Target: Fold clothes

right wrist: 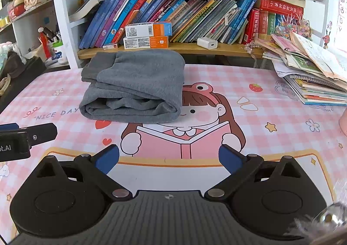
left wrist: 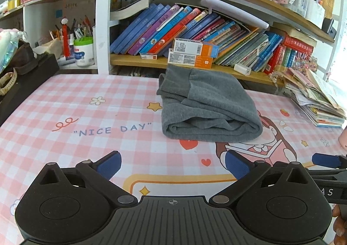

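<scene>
Both tongs, left tongs (left wrist: 173,163) and right tongs (right wrist: 169,158), were wide open and held nothing. We saw the folded grey garment (right wrist: 134,86) lying on the bench (right wrist: 271,101), apart from both.

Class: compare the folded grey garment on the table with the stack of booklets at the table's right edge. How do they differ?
The grey garment is one soft, plain-coloured piece, folded into a rounded bundle; the stack of booklets is many stiff, multicoloured items, fanned out unevenly. The garment lies near the middle, the stack at the right edge. Both rest on the pink checked table cover.
</scene>
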{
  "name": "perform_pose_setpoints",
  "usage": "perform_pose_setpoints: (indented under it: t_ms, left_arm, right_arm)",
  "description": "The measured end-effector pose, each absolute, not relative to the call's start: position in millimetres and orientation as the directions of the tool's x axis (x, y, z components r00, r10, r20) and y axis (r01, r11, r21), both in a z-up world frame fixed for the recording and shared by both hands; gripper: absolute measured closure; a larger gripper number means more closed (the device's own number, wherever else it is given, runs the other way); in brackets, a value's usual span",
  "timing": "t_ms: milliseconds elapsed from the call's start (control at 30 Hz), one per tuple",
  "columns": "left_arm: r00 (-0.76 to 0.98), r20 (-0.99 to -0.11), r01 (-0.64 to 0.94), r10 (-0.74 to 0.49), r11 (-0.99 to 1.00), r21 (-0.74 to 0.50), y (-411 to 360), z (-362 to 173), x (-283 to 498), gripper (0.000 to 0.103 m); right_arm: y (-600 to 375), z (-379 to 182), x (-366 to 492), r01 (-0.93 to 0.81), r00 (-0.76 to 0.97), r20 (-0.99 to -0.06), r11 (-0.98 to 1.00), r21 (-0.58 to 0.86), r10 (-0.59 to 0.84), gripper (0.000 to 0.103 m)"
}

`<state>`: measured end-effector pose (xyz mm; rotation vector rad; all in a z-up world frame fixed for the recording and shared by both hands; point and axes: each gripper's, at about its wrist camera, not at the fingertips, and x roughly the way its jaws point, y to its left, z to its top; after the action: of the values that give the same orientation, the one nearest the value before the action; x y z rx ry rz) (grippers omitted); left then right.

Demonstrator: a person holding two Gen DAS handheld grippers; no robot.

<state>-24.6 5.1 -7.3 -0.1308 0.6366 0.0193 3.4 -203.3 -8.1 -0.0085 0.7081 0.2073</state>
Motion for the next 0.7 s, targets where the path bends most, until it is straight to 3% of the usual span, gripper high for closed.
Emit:
perform_pose_setpoints:
  t_ms: [700]
  left_arm:
    - [0.808,-0.589,-0.037,-0.037,0.993,-0.113,3.1,-7.2,-25.3,0.0]
  right_arm:
    - [-201.2,-7.8,2.3,-0.198,0.733,-0.655,0.979,0.053,0.184,0.003]
